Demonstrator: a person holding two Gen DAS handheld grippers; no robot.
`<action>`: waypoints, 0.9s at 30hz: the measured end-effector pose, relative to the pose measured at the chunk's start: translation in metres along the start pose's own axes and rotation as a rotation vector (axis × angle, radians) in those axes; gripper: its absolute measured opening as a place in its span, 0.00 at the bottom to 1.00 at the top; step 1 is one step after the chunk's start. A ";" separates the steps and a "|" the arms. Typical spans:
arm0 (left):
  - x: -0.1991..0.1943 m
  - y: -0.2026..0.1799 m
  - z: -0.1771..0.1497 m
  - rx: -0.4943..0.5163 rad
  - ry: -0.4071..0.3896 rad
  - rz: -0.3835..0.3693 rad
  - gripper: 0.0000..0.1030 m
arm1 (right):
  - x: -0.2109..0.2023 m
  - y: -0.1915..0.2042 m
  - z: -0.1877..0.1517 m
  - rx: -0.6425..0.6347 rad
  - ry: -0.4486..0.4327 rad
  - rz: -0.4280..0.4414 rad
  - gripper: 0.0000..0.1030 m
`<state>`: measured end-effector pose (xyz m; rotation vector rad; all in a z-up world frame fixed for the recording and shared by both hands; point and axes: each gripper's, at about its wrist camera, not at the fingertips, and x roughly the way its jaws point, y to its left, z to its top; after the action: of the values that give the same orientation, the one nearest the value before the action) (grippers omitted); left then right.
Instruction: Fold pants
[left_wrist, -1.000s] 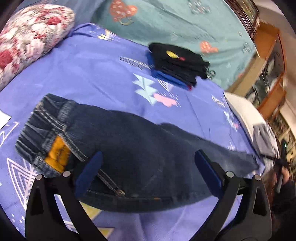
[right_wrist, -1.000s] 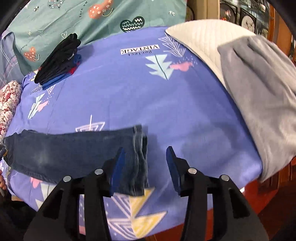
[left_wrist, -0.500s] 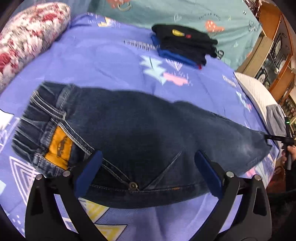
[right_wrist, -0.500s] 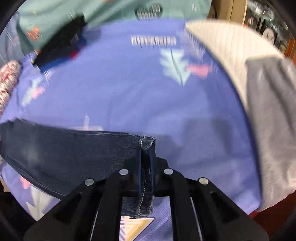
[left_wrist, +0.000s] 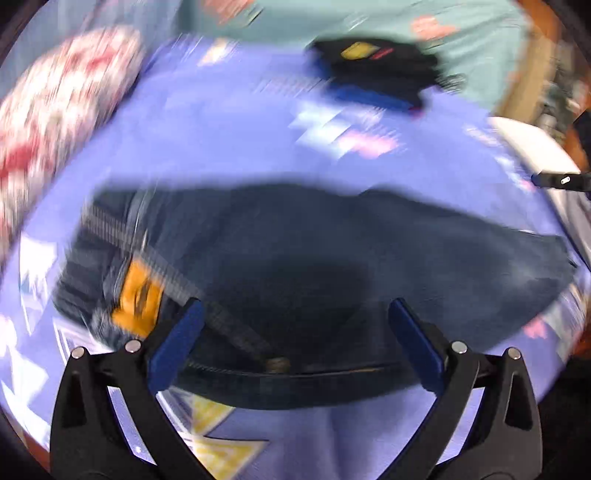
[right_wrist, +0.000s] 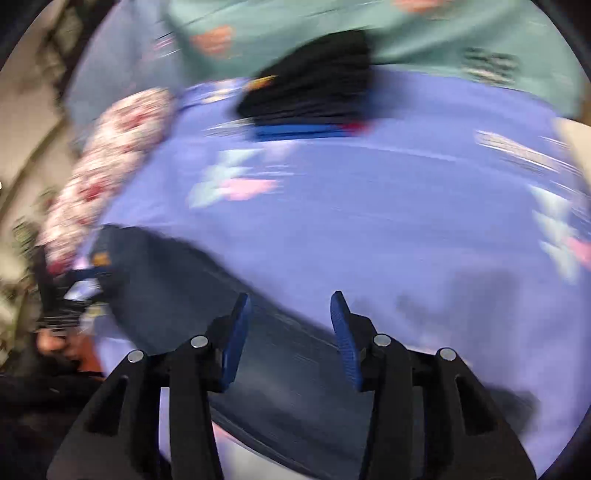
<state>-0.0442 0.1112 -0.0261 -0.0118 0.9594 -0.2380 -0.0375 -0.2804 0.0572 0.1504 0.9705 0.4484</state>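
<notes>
A: So how far along are you?

B: Barely started. Your jeans (left_wrist: 314, 266) lie near you on the bed (right_wrist: 388, 206), legs together, no crosswise fold yet

A: And your claws?

B: Your left gripper (left_wrist: 295, 332) is wide and empty; your right gripper (right_wrist: 291, 328) is opening, gripping nothing, denim under it

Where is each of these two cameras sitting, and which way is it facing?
Left wrist: on the left gripper, looking down at the jeans waistband; its open fingers show.
Right wrist: on the right gripper, looking down over the jeans; its opening, empty fingers and a hand show.
Both share the jeans, purple sheet, clothes stack and floral pillow.
</notes>
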 end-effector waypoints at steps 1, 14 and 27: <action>0.002 0.004 -0.003 -0.012 -0.009 -0.001 0.98 | 0.020 0.012 0.012 -0.017 0.025 0.043 0.44; -0.003 0.011 -0.024 -0.007 -0.056 -0.054 0.98 | 0.187 0.096 0.075 -0.175 0.266 0.102 0.09; -0.047 -0.003 0.022 0.005 -0.200 -0.152 0.98 | 0.146 0.127 0.075 -0.167 0.048 0.124 0.13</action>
<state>-0.0534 0.1157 0.0250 -0.1020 0.7590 -0.3722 0.0567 -0.0979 0.0290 0.0494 0.9696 0.6466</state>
